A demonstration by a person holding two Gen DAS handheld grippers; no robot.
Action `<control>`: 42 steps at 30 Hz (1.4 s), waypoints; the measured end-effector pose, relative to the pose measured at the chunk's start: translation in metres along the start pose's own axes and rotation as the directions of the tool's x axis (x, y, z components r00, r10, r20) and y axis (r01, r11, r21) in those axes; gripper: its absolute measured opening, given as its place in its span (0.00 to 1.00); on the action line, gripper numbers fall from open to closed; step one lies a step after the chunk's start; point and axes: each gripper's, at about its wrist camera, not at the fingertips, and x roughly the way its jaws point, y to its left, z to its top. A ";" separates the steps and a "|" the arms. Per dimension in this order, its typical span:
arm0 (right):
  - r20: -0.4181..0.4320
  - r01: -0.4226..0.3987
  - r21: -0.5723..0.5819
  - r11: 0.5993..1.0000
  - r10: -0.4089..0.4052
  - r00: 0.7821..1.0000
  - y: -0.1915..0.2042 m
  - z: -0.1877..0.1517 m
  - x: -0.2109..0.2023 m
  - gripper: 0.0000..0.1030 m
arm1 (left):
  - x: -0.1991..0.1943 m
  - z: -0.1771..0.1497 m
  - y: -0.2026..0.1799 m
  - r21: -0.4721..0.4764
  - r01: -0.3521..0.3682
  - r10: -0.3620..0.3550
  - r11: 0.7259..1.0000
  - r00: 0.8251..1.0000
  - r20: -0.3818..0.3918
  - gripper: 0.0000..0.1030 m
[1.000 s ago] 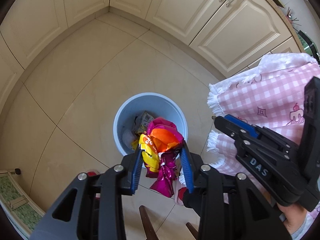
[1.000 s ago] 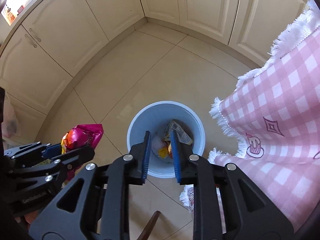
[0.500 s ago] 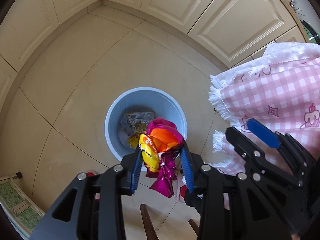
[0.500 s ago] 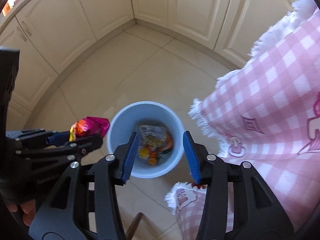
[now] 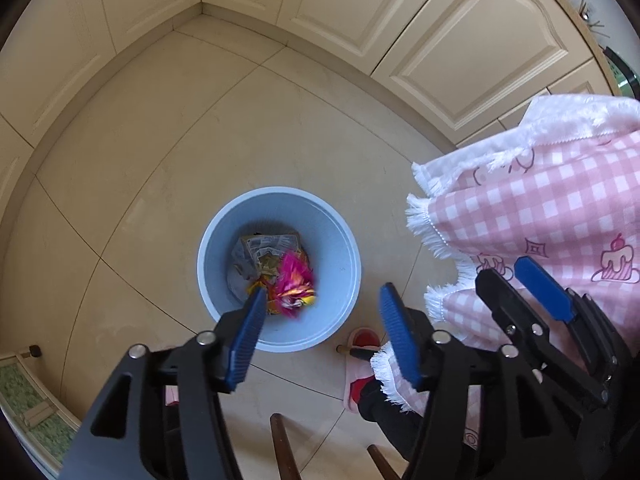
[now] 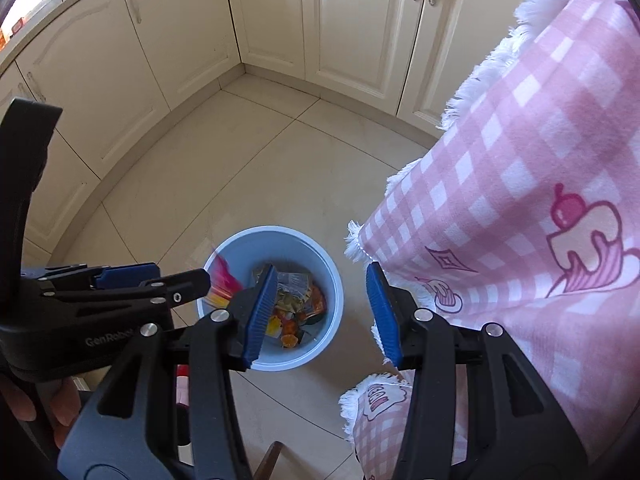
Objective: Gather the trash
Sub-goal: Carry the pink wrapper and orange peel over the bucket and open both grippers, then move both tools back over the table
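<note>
The left tongs (image 5: 320, 312) stand wide apart above the pale blue bin (image 5: 344, 240), and nothing is between the two blue pads. Their jaws have just been opening. The pink and orange wrapper (image 5: 294, 280) is free of them; it appears blurred, over the mouth of the bin, near the rim on the side of the left tongs. In the left wrist view its long axis runs roughly from the upper side of the picture to the lower one, with the frayed pink end toward the top. In the right wrist view the same wrapper is a tilted pink streak at the bin's edge, just beside the tip of the left tongs. I cannot tell whether it already touches the other trash.

The right tongs (image 6: 322, 312) are also open, moderately wide, and empty; their jaws have been opening too. They point down at the floor (image 5: 180, 140), between the bin and the hanging cloth.

There is one bin, and it stands on the beige tiled floor. Inside it lie several crumpled packets (image 6: 296, 300): one printed grey and white, others yellow and orange; the exact number I cannot count. One pink checked tablecloth (image 6: 520, 160) with white fringe hangs at the right. Cream cabinets (image 6: 340, 20) line the walls. One pink slipper (image 5: 360, 360) shows on the floor below the bin.
</note>
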 end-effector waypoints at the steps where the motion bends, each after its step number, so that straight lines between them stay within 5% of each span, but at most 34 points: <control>1: 0.000 -0.006 0.004 1.000 0.006 1.000 0.002 0.000 -0.001 0.45 | -0.003 -0.001 0.001 -0.003 0.002 -0.002 1.000 1.000 0.002 0.57; 12: 0.036 -0.086 -0.012 0.996 0.087 0.996 0.023 -0.002 -0.047 0.48 | -0.071 -0.046 0.016 -0.049 -0.032 0.037 0.998 0.994 0.101 0.58; 18: 0.154 -0.107 -0.050 0.993 0.114 0.981 0.037 -0.003 -0.111 0.48 | -0.146 -0.069 0.016 -0.052 -0.052 0.063 0.997 0.965 0.254 0.58; 23: 0.343 -0.089 -0.048 0.995 0.100 0.934 0.032 -0.008 -0.196 0.53 | -0.213 -0.086 -0.013 0.007 -0.030 0.025 1.000 0.920 0.392 0.61; 29: 0.494 -0.014 0.042 0.999 -0.009 0.869 -0.031 -0.037 -0.279 0.58 | -0.258 -0.102 -0.086 0.151 0.016 -0.087 0.988 0.876 0.475 0.67; 35: 0.491 0.071 0.262 0.962 -0.197 0.849 -0.136 -0.087 -0.319 0.61 | -0.238 -0.117 -0.189 0.321 0.154 -0.271 0.934 0.894 0.357 0.67; 42: 0.418 0.113 0.459 0.881 -0.327 0.848 -0.233 -0.134 -0.330 0.62 | -0.206 -0.130 -0.289 0.453 0.209 -0.345 0.867 0.907 0.243 0.67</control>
